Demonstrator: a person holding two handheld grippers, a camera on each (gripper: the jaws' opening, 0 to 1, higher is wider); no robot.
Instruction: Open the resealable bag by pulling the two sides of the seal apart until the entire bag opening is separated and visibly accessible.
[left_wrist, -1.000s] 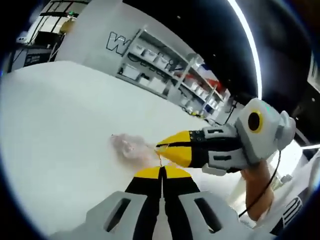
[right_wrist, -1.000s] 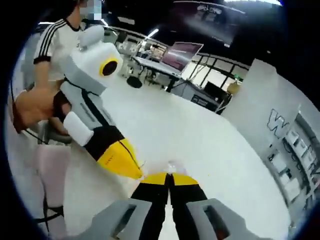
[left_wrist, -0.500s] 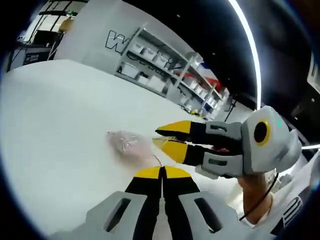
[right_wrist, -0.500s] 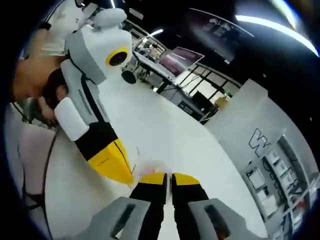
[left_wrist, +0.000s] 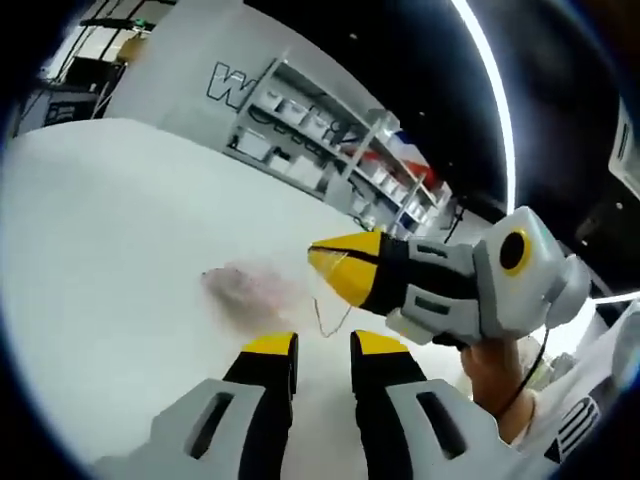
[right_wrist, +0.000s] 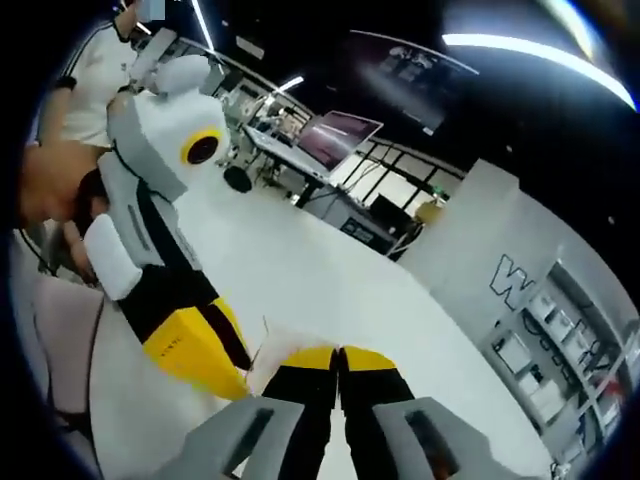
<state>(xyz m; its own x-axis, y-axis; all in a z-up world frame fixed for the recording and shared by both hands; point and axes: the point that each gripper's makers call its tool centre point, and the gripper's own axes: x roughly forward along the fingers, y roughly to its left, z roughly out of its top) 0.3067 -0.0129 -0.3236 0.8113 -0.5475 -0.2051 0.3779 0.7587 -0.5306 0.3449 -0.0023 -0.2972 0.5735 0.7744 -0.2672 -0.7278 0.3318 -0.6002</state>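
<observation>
The resealable bag (left_wrist: 245, 290) is a clear, pinkish, blurred film hanging over the white table (left_wrist: 110, 230); a thin curl of its edge runs toward the right gripper (left_wrist: 322, 262). That gripper comes in from the right with its yellow jaws together on the bag's edge. My left gripper (left_wrist: 323, 345) stands just below, its two yellow tips apart with nothing between them. In the right gripper view, the right gripper (right_wrist: 338, 358) is shut, a pale scrap of bag (right_wrist: 268, 352) sits at its tips, and the left gripper (right_wrist: 195, 350) is close on the left.
Grey shelving with bins (left_wrist: 330, 140) and a white lettered panel (left_wrist: 180, 70) stand beyond the table's far edge. A laptop on a desk (right_wrist: 335, 130) is further back. A person in a white shirt (right_wrist: 90, 90) stands at the left, and a hand (left_wrist: 495, 375) holds the right gripper.
My left gripper has opened and let go of the bag. The right gripper, briefly parted half a second ago, has shut on the bag's edge and lifted a little.
</observation>
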